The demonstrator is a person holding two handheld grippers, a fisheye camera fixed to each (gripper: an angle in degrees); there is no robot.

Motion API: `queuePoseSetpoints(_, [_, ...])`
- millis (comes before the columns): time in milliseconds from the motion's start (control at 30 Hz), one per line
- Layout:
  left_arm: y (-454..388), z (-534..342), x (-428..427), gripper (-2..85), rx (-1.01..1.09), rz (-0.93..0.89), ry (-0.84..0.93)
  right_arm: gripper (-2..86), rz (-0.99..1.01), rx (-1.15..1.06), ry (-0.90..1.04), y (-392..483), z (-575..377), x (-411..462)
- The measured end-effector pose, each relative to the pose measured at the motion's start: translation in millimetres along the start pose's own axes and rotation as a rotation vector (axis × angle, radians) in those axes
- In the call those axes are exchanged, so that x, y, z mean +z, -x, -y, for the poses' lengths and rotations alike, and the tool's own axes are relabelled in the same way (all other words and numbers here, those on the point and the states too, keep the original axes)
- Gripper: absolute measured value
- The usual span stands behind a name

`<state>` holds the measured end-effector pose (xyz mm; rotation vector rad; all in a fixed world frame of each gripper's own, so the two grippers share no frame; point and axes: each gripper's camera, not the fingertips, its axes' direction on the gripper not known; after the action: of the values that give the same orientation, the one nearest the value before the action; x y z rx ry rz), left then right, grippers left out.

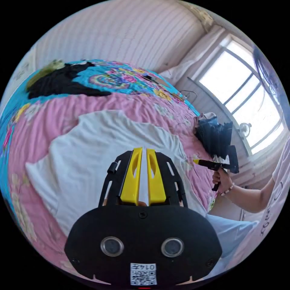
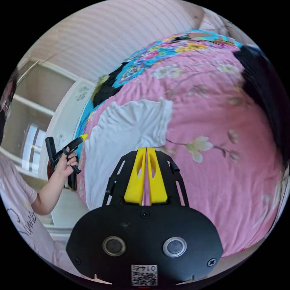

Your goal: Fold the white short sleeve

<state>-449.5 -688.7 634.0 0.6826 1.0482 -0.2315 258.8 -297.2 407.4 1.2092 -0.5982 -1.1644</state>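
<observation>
My left gripper (image 1: 144,151) hangs above the white shirt (image 1: 90,157), its yellow jaws drawn almost together with only a thin slit between them and nothing caught. My right gripper (image 2: 146,149) hovers over the shirt's near edge, jaws pressed tip to tip, also empty. The shirt lies on the pink bedspread (image 1: 99,104), roughly flat yet rumpled, one short sleeve sticking out to the side and soft creases running across the thin cotton-like cloth. I judge the folding has not begun: this looks like the pause before a first grasp. The next move calls for opening both jaws and pinching a sleeve or a side hem, then carrying it toward the middle. The floral bedspread is puckered in fine ridges. Farther off a black garment (image 1: 62,83) is heaped on a turquoise flowered cover (image 1: 120,77). Beyond stands a pale ribbed wall (image 1: 120,33), with a bright window (image 1: 241,90).
</observation>
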Motion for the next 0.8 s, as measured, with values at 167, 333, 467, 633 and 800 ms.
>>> queuePoseSetpoints(167, [77.8, -116.0, -111.5, -0.9, -0.299, 0.233, 0.010, -0.1, 0.113, -0.369, 0.195, 122.2, 29.2, 87.3])
queuePoseSetpoints(333, [101.8, -175.7, -162.0, -1.0, -0.435, 0.385, 0.105, 0.7, 0.293, -0.608, 0.349, 259.0, 50.4, 202.2])
queuePoseSetpoints(467, [109.4, -203.3, -183.0, -1.0, -0.438, 0.443, 0.082, 5.1, 0.296, -0.779, 0.397, 375.3, 57.6, 298.6])
queuePoseSetpoints(633, [130.7, -183.6, -187.1, -1.0, -0.391, 0.424, -0.028, 9.7, 0.219, -0.761, 0.413, 444.9, 78.6, 397.7])
queuePoseSetpoints(800, [168.9, -152.8, -173.3, -1.0, -0.402, 0.371, -0.101, 2.0, 0.007, -0.707, 0.516, 443.8, 81.3, 470.4])
